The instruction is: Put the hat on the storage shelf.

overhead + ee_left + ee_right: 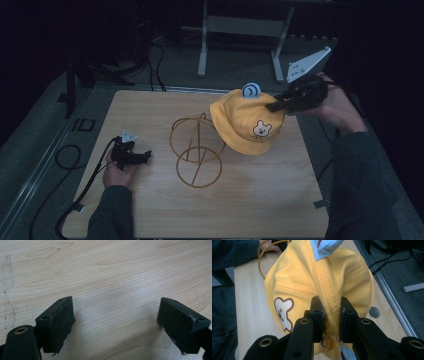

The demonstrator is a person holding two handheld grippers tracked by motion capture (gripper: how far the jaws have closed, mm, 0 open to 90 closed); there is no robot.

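A yellow child's hat [245, 125] with a bear patch and a blue ear hangs above the right half of the wooden table [150, 210]. My right gripper [275, 106] is shut on the hat's crown; in the right gripper view the yellow fabric [312, 277] is pinched between both pads [331, 315]. A gold wire hat stand [196, 151] stands at the table's middle, just left of the hat. My left gripper [145, 155] rests low at the table's left, open, with bare wood between its pads [116, 322].
Black cables [67, 160] trail off the table's left edge. Metal frame legs [240, 35] stand on the floor beyond the far edge. The person's sleeves [365, 185] come in from the bottom at both sides.
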